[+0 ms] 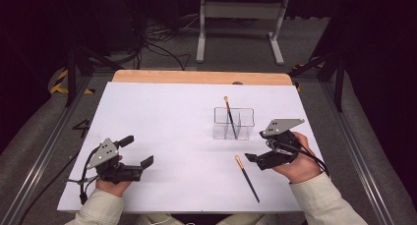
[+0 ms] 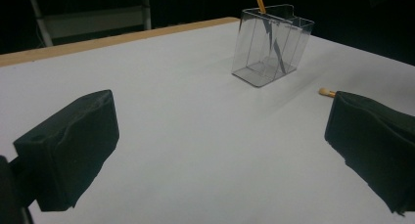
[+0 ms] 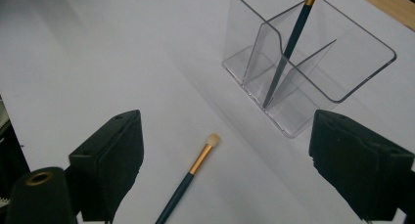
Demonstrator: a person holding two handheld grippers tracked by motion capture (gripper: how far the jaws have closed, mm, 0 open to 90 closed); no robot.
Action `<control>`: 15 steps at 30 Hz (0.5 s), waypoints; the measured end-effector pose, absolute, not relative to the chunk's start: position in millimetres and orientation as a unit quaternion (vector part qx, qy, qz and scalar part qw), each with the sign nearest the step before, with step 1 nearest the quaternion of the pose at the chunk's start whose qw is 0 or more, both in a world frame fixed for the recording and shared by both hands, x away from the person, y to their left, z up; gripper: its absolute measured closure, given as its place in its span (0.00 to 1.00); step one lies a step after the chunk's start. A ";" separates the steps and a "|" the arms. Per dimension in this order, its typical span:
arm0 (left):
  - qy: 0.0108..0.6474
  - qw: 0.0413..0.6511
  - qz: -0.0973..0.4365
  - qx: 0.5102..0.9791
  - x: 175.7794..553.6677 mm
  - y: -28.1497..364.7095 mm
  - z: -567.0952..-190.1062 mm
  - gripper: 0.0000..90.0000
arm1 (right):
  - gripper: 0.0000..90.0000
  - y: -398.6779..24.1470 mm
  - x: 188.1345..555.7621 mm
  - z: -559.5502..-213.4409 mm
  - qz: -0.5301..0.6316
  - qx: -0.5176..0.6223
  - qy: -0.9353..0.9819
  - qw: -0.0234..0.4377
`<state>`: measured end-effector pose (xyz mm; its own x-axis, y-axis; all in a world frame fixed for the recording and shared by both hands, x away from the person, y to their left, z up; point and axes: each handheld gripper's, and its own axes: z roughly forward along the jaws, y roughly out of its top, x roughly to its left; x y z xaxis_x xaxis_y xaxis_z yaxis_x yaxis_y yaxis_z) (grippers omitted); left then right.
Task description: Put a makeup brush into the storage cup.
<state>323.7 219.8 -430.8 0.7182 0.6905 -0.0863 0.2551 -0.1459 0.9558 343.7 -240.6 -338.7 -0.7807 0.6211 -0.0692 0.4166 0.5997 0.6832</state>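
High view, left gripper (image 1: 139, 151): held in the person's left hand (image 1: 114, 183) near the front left of the table (image 1: 162, 112); jaws stood well apart with nothing between them.
Left gripper view, jaws: both black pads were spread wide over bare white surface, gripping nothing.
Left gripper view, far objects: the clear holder (image 2: 271, 45) stood ahead and to the right; the pale tip of the loose brush (image 2: 325, 92) showed just beside the right-hand pad.
High view, loose brush (image 1: 247, 178): lay flat on the table, front right of centre, pale tip pointing away from the person, dark handle running toward the front edge; touched by neither gripper.
High view, clear holder (image 1: 234, 123): upright, right of centre, behind the loose brush and apart from it.
High view, standing brush (image 1: 229, 114): leaned inside the holder, pale tip up and above the rim.
Right gripper view, standing brush (image 3: 288, 45): its handle foot rested in a compartment beside the partition wall.
High view, right gripper (image 1: 257, 146): held in the person's right hand (image 1: 295, 161), just right of the loose brush, near the holder.
Right gripper view, jaws: stood apart, empty; the loose brush (image 3: 193, 177) lay on the table between them, untouched by either pad.
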 end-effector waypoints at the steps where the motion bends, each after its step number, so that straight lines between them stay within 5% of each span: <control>1: 0.324 0.569 0.191 0.731 323.0 219.7 -431.1 0.00 | 0.15 -239.6 344.7 -340.0 0.336 0.292 0.882 0.153; 15: 0.326 0.568 0.193 0.731 321.1 221.5 -431.2 0.00 | 0.19 -227.6 348.9 -354.5 0.288 0.291 0.903 0.129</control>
<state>321.1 221.5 -431.2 0.7133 0.6954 -0.0878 0.2570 -0.1429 0.9558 348.9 -227.6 -354.5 -0.7973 0.6001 -0.0645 0.4516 0.6640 0.5959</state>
